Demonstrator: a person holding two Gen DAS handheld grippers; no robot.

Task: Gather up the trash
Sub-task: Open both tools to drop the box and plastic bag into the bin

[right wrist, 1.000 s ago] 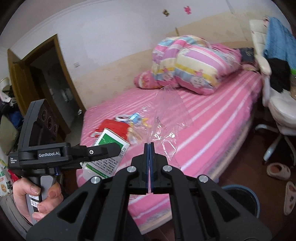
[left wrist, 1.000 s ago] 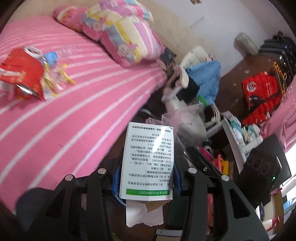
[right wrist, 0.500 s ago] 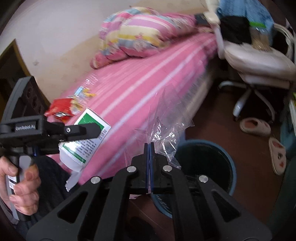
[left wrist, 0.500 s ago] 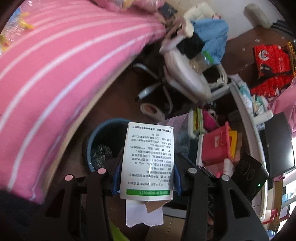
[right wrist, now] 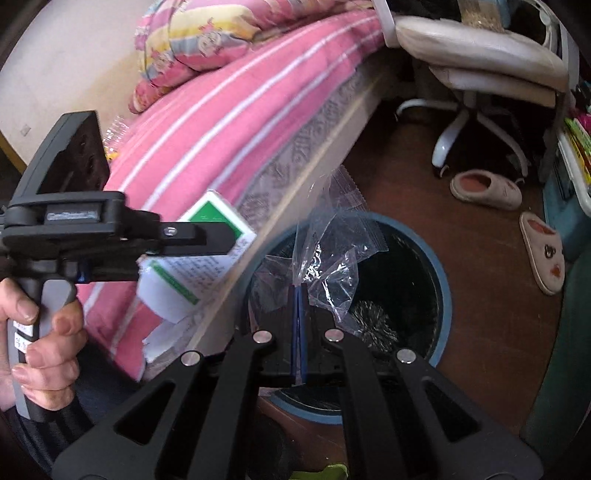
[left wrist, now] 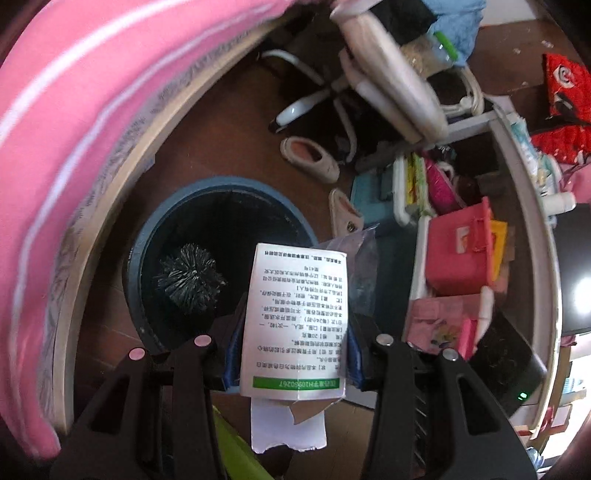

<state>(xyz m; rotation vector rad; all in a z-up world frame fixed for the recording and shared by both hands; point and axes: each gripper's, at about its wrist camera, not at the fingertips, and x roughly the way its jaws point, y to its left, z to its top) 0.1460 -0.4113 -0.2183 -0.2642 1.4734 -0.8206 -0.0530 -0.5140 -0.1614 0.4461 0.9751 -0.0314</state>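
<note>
My left gripper (left wrist: pixel 293 350) is shut on a white and green medicine box (left wrist: pixel 295 314) with a torn paper flap below it; the box also shows in the right wrist view (right wrist: pixel 195 258), held beside the bed edge. My right gripper (right wrist: pixel 298 314) is shut on a clear plastic bag (right wrist: pixel 332 254) and holds it over a blue trash bin (right wrist: pixel 441 295). The bin (left wrist: pixel 207 188) stands on the floor by the bed, lined in black, with a dark bristly clump (left wrist: pixel 190 278) inside. The bag's edge shows behind the box (left wrist: pixel 360 251).
A pink striped bed (right wrist: pixel 229 122) lies on the left with a folded quilt (right wrist: pixel 207 33). A white swivel chair (right wrist: pixel 480 74), two slippers (right wrist: pixel 487 188) and a cluttered shelf with a red box (left wrist: pixel 461 254) stand to the right. The floor is brown wood.
Both grippers have swung down from the bed toward the floor, carrying the box and the bag. The trash bin has come into full view, now directly under both.
</note>
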